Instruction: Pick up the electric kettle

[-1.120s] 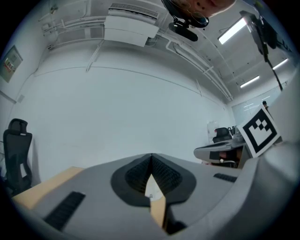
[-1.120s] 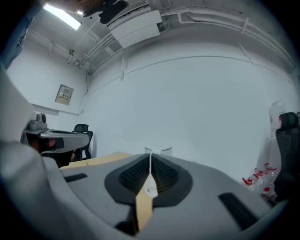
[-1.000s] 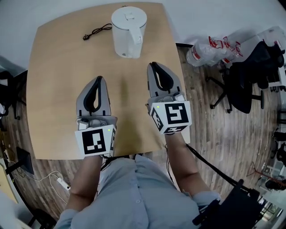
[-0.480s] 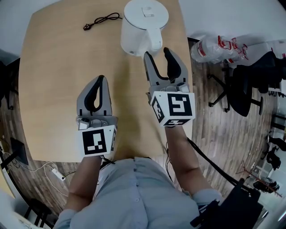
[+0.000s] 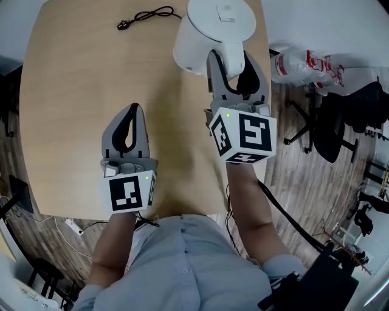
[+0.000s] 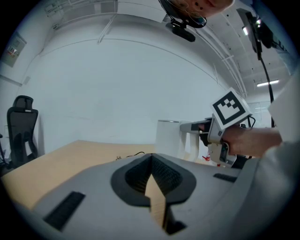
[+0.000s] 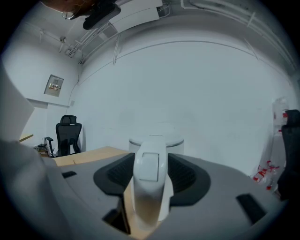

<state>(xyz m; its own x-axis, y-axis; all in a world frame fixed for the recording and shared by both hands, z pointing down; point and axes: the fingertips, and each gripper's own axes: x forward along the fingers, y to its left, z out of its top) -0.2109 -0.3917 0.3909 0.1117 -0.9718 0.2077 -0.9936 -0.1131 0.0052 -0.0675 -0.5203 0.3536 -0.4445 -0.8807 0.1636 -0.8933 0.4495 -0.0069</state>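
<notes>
A white electric kettle (image 5: pixel 209 27) stands at the far right of the wooden table (image 5: pixel 73 91), its handle (image 5: pixel 234 65) turned toward me. My right gripper (image 5: pixel 232 56) is open. Its jaws have just opened wide, and the handle (image 7: pixel 149 187) stands between them with a little gap on each side. My left gripper (image 5: pixel 134 108) is shut and empty, low over the table's near middle, well short of the kettle (image 6: pixel 168 138). In the left gripper view its tips (image 6: pixel 151 157) meet.
The black power cord (image 5: pixel 146 14) lies at the table's far edge, left of the kettle. The kettle sits close to the table's right edge. On the floor to the right are plastic bags (image 5: pixel 304 64) and a black office chair (image 5: pixel 331 121).
My right gripper went forward to the kettle and its jaws went from shut to wide open, now on either side of the handle. The left gripper stayed shut.
</notes>
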